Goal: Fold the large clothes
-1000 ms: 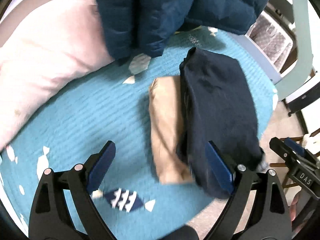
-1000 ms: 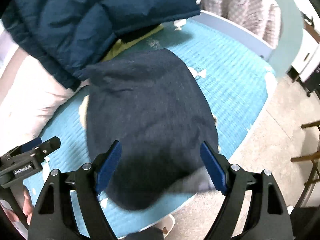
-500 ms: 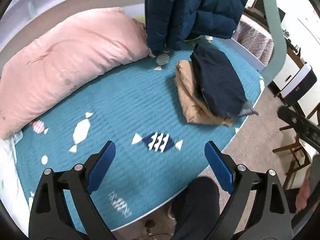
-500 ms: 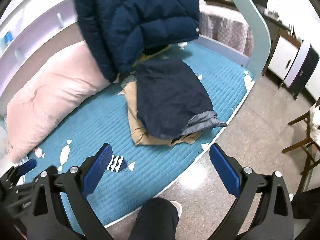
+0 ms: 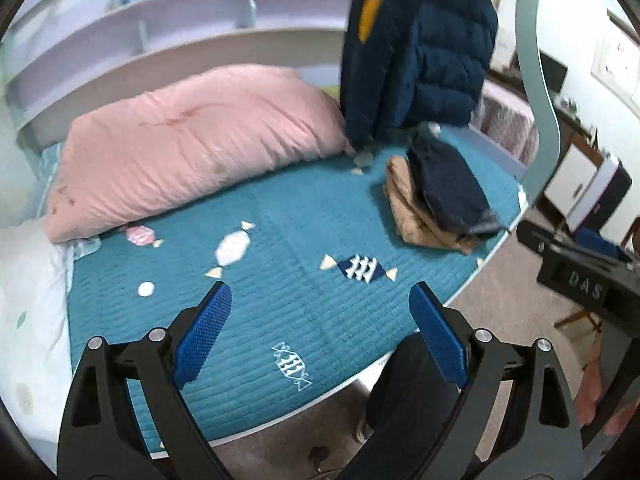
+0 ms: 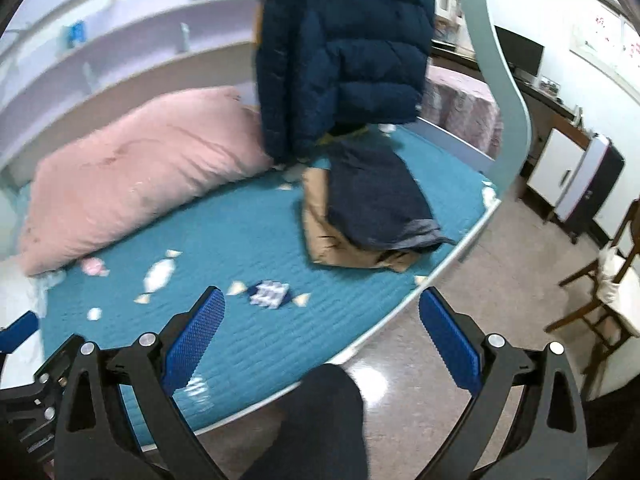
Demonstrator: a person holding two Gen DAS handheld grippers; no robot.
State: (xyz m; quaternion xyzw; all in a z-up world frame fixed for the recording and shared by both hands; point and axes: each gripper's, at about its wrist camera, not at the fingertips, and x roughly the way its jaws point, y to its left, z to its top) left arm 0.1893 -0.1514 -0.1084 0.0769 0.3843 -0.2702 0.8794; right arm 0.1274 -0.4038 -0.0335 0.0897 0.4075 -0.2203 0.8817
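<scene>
A folded dark navy garment (image 5: 450, 184) (image 6: 374, 198) lies on top of a folded tan garment (image 5: 412, 216) (image 6: 340, 240) at the right end of the teal bed cover (image 5: 280, 240) (image 6: 240, 216). My left gripper (image 5: 320, 300) is open and empty, well back from the stack, over the bed's near edge. My right gripper (image 6: 320, 304) is also open and empty, above the bed edge and floor. The right gripper's body (image 5: 580, 264) shows at the right of the left wrist view.
A navy and yellow puffer jacket (image 5: 416, 52) (image 6: 344, 48) hangs over the far end of the bed. A pink pillow (image 5: 192, 140) (image 6: 132, 168) lies along the back. A person's dark trouser leg (image 6: 320, 420) stands by the bed edge. A wooden chair (image 6: 600, 280) and white cabinet (image 6: 560, 168) stand at right.
Both grippers have pulled back and up from the folded stack, which now lies far off on the bed. The right gripper's jaws stand wider than a second ago.
</scene>
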